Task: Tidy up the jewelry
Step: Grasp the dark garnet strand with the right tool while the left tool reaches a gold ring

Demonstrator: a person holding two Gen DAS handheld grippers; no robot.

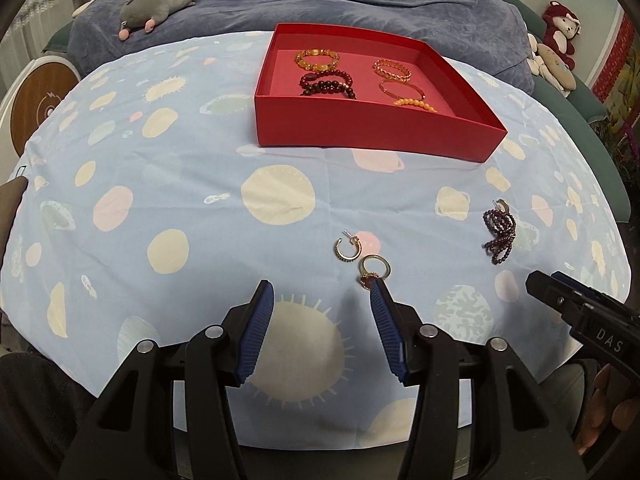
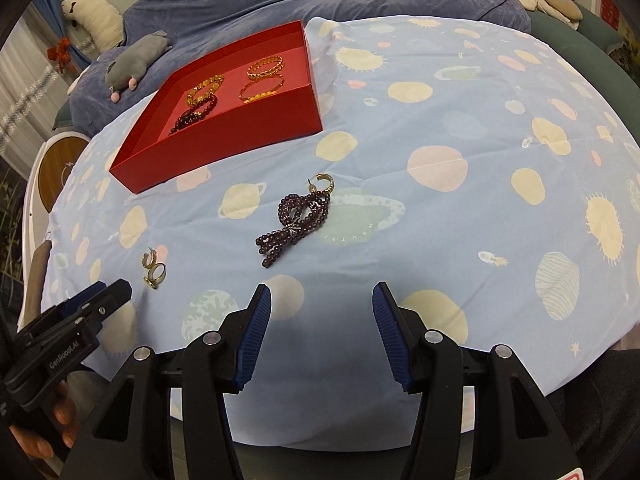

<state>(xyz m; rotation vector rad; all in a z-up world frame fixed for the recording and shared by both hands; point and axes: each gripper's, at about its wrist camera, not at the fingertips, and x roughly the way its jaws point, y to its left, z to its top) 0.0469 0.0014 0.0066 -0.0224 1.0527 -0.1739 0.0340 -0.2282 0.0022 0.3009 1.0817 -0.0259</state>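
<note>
Left gripper (image 1: 322, 292) released, marked "GenRobot.AI" | right gripper (image 2: 322, 294) released, marked "DAS" | red box (image 1: 376, 136) unlabelled

Both wrist views are evenly and softly lit, moderately bright indoor light with no harsh glare. Faint, soft shadows sit under the red box (image 1: 372, 136) and below the gripper fingers on the patterned cloth (image 1: 160, 184). Strong fisheye distortion bends the cloth's edges into a dome, and black vignetting fills the upper corners of each frame. The centre is fairly sharp; the plush toys (image 2: 136, 60) and background near the rims look softer and slightly smeared.
</note>
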